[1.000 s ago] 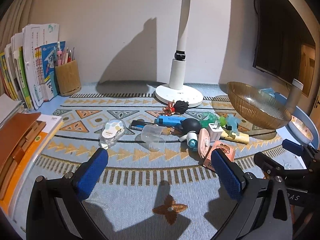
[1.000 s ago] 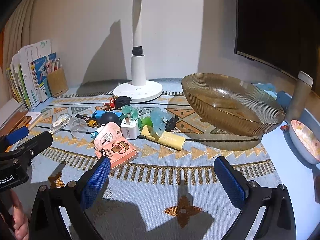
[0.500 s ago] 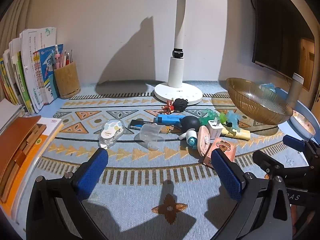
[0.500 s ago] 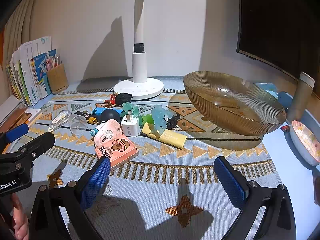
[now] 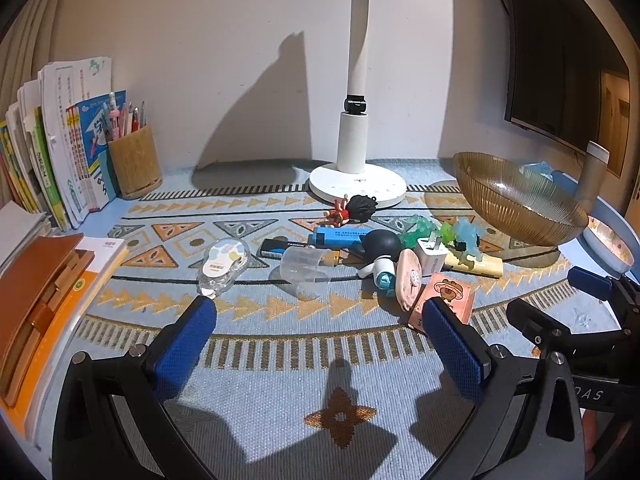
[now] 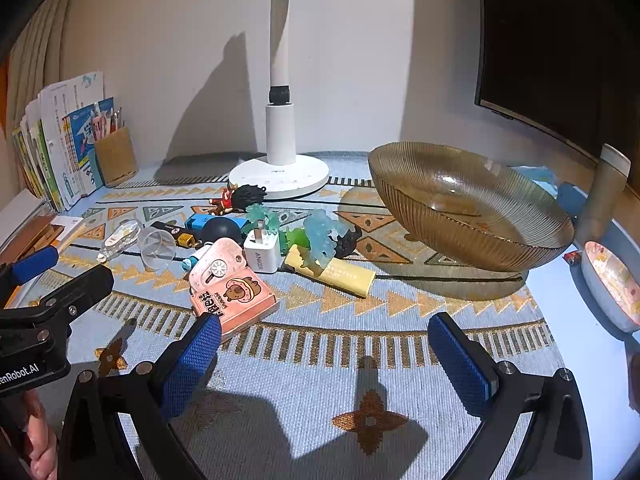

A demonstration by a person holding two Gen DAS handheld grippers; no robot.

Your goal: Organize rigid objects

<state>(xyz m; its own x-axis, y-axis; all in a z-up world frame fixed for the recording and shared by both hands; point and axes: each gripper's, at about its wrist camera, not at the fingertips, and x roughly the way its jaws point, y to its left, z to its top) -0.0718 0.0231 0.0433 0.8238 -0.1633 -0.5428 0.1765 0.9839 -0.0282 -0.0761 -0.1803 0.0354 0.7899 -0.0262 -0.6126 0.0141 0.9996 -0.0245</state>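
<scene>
A: Where do the rigid objects lie?
B: In a loose heap on the patterned mat [image 6: 320, 380] that covers the worktop, in front of the white lamp base [image 6: 280, 178]. A pink box with a bear print [image 6: 236, 300] sits nearest the camera, with a pink mini fan [image 6: 214, 266] leaning on it and a white Anker charger [image 6: 262, 254] just beside.

A: And the rest of the heap?
B: A yellow highlighter [image 6: 340, 274] lies to the right of the charger with a pale blue figurine [image 6: 322, 238] on top of it. Behind are a blue highlighter [image 5: 340, 236], a dark round ball [image 5: 382, 242], a clear plastic cup [image 5: 304, 268] on its side and a small black-haired figure [image 5: 356, 208]. A correction tape dispenser [image 5: 222, 266] lies apart on the left.

A: The amber glass bowl [image 6: 468, 204]?
B: It stands to the right of the heap, tilted, and holds nothing.

A: What about each hand-held gripper?
B: The left hand-held gripper [image 5: 320, 344] hovers over the mat near the front edge, its blue pads spread wide, gripping nothing. The right hand-held gripper [image 6: 328, 360] is likewise spread wide and empty, just short of the pink box.

A: Around them?
B: A wooden pen holder [image 5: 134, 168] and standing books [image 5: 48, 152] line the left wall.
</scene>
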